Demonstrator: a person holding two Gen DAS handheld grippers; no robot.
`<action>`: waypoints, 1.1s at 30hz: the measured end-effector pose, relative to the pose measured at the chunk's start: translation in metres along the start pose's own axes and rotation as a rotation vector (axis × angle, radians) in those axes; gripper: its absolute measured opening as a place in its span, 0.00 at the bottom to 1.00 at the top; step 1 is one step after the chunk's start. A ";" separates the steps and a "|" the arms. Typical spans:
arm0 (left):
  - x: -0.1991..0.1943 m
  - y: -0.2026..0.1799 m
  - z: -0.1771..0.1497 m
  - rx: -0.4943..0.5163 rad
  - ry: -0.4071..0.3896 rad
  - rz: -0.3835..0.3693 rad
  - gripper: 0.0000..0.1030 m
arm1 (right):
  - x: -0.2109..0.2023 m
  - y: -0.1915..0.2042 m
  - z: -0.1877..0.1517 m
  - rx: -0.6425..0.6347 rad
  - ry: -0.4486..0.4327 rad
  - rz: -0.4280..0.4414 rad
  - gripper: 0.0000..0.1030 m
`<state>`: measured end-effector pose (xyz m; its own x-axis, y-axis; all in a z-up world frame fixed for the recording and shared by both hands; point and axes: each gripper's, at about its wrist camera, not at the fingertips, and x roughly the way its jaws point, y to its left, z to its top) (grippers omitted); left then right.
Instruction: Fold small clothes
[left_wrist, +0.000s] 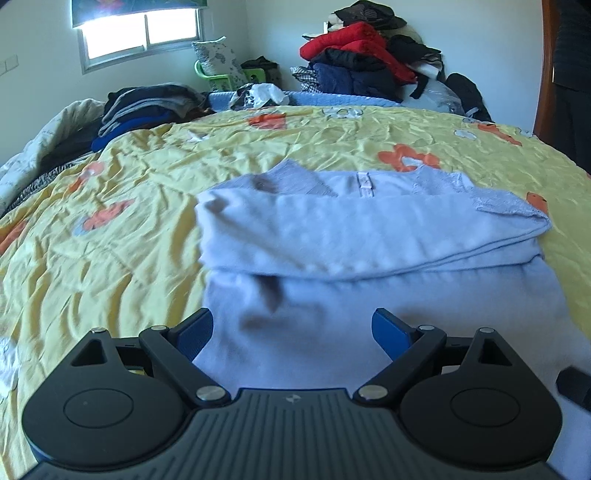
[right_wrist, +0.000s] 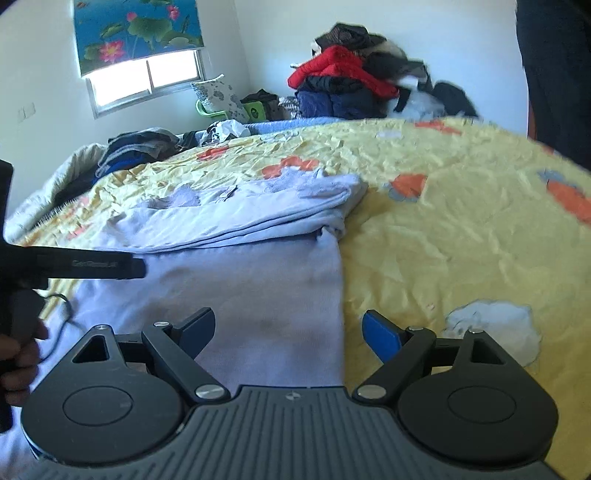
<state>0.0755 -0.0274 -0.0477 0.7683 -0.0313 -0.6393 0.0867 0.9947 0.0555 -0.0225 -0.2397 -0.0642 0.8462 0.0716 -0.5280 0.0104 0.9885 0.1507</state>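
A bed spread with a yellow flowered quilt (left_wrist: 332, 136) fills a bright bedroom, a window (left_wrist: 144, 33) at the far wall and a heap of clothes (left_wrist: 362, 62) piled beyond the bed. A pale blue garment (left_wrist: 369, 236) lies flat on the quilt, its far part folded over the near part. The left gripper (left_wrist: 293, 326) hovers above the garment's near end, jaws spread, gripping nothing. The right gripper (right_wrist: 289, 328) straddles the garment's right edge, jaws wide apart and empty.
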 end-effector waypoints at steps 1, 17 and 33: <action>-0.001 0.002 -0.002 0.001 0.000 0.003 0.91 | -0.001 0.000 0.000 -0.009 -0.004 -0.008 0.86; -0.023 0.032 -0.030 -0.010 0.006 0.039 0.91 | -0.007 -0.006 -0.008 0.019 0.011 -0.012 0.87; -0.045 0.046 -0.055 0.036 0.017 0.075 0.91 | -0.020 -0.007 -0.018 0.010 0.036 0.024 0.87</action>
<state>0.0099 0.0256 -0.0590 0.7627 0.0449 -0.6452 0.0525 0.9900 0.1310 -0.0490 -0.2459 -0.0700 0.8268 0.1005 -0.5534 -0.0045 0.9850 0.1722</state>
